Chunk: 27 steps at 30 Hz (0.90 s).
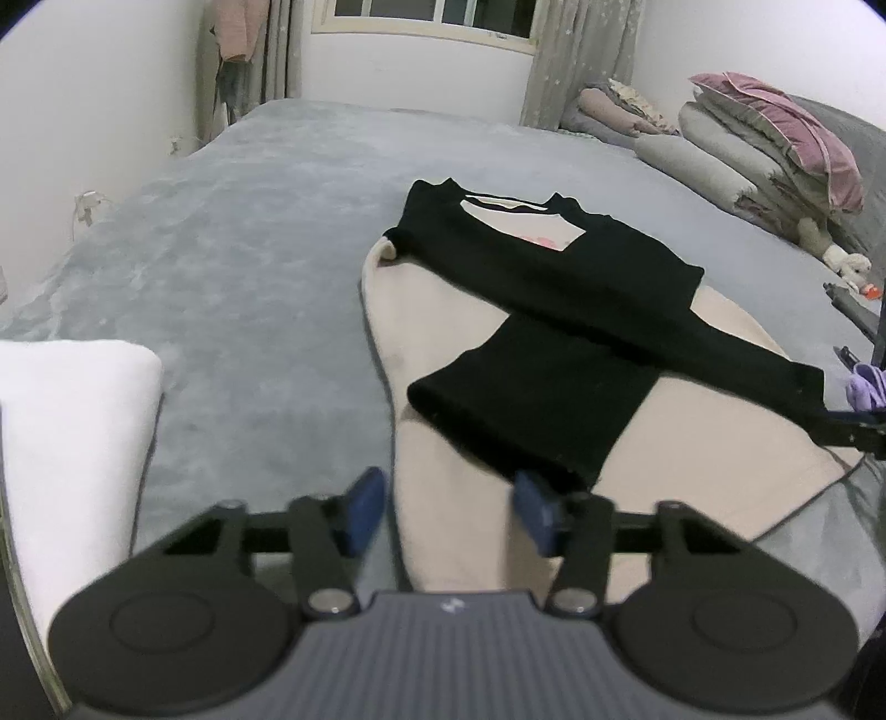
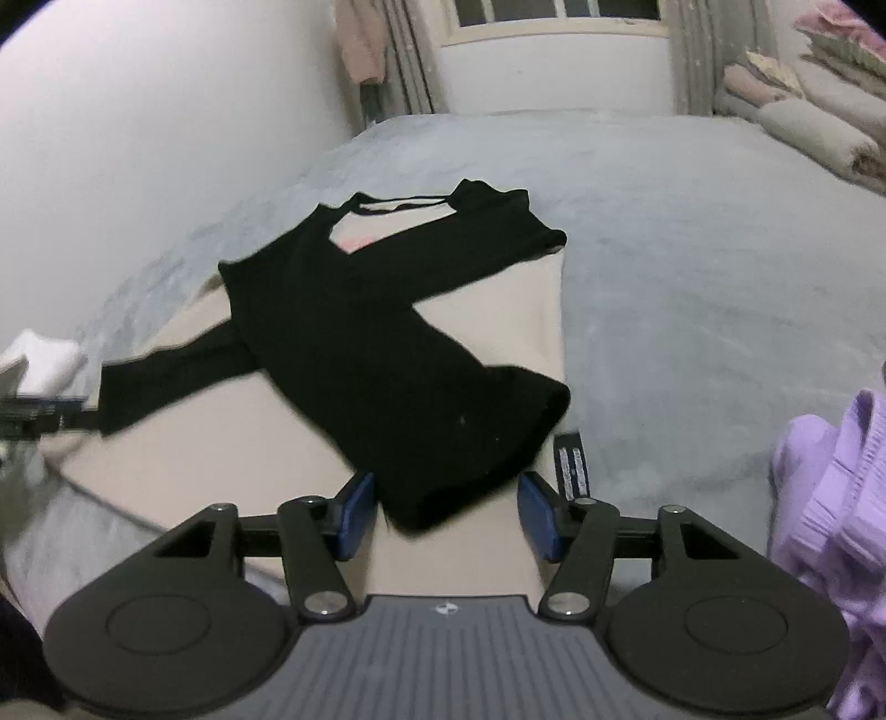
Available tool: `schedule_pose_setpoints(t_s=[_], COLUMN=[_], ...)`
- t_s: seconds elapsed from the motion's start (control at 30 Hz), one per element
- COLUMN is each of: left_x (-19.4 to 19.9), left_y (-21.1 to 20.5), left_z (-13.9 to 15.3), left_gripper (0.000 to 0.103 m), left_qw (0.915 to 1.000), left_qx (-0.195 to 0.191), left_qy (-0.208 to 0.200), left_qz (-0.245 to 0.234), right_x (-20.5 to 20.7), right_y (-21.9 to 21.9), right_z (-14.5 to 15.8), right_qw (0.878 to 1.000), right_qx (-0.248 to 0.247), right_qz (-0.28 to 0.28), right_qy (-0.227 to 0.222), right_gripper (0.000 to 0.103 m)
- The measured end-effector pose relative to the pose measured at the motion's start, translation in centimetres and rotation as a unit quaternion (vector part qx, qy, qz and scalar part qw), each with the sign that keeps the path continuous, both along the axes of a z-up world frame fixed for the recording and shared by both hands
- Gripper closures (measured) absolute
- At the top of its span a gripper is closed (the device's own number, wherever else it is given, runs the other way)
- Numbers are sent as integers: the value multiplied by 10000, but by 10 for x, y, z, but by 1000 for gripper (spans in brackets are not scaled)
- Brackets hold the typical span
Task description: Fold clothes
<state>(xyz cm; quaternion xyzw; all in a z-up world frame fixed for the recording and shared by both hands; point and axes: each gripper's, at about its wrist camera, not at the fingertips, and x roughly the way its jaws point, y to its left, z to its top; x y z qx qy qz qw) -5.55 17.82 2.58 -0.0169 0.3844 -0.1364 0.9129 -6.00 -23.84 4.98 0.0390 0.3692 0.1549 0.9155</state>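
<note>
A beige top (image 1: 426, 315) with black sleeves (image 1: 531, 399) lies flat on the grey bed (image 1: 249, 266), both sleeves folded across its body. My left gripper (image 1: 449, 515) hovers open over the near hem, with beige cloth below the gap and its blue pads (image 1: 365, 515) clear of it. In the right wrist view the same top (image 2: 498, 310) lies ahead. My right gripper (image 2: 447, 518) is open, and the cuff end of a black sleeve (image 2: 443, 482) lies between its pads without being pinched.
A folded white cloth (image 1: 72, 421) sits on the bed at the left. Stacked quilts and pillows (image 1: 764, 149) fill the far right corner. A purple garment (image 2: 836, 498) lies at the right edge. Walls and a curtained window (image 1: 432, 16) bound the bed.
</note>
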Motion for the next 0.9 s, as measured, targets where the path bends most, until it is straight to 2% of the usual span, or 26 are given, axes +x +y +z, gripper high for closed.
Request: schedule_pose_setpoints(t_s=[0.1, 0.2, 0.33, 0.4, 0.47, 0.57, 0.63, 0.7, 0.8, 0.87, 0.9], left_x=[-1, -6, -14, -17, -18, -17, -16, -15, -14, -15, -15], left_y=[14, 27, 22, 17, 9, 2, 1, 2, 6, 6, 7], left_z=[3, 4, 2, 1, 1, 0, 0, -1, -1, -2, -2], left_gripper=[67, 65, 57, 49, 47, 47, 49, 56, 63, 68, 70], left_qw=[9990, 9968, 9968, 9973, 9979, 9986, 9987, 9986, 9982, 9985, 9987], left_qx=[-409, -756, -756, -694, -609, -488, -487, -509, -571, -524, -493], left_qy=[144, 254, 259, 235, 208, 168, 159, 160, 170, 143, 128], left_qz=[85, 110, 53, 15, -34, -73, -56, -16, 58, 81, 83], right_x=[-7, -12, -15, -15, -14, -9, -1, 4, 8, 13, 13], right_y=[-11, -27, -44, -48, -52, -51, -47, -39, -20, -6, 0], right_z=[3, 4, 0, 0, 1, 11, 14, 15, 12, 6, 3], right_qw=[9996, 9982, 9951, 9922, 9889, 9907, 9905, 9918, 9950, 9971, 9975], right_qx=[270, 554, 904, 1180, 1440, 1201, 1151, 986, 437, 120, -83], right_qz=[-66, -237, -316, -310, -336, -538, -575, -520, -393, -292, -275], right_qy=[42, 50, 230, 243, 173, -353, -485, -620, -810, -695, -647], right_gripper=[53, 52, 51, 51, 51, 50, 51, 51, 53, 69, 95])
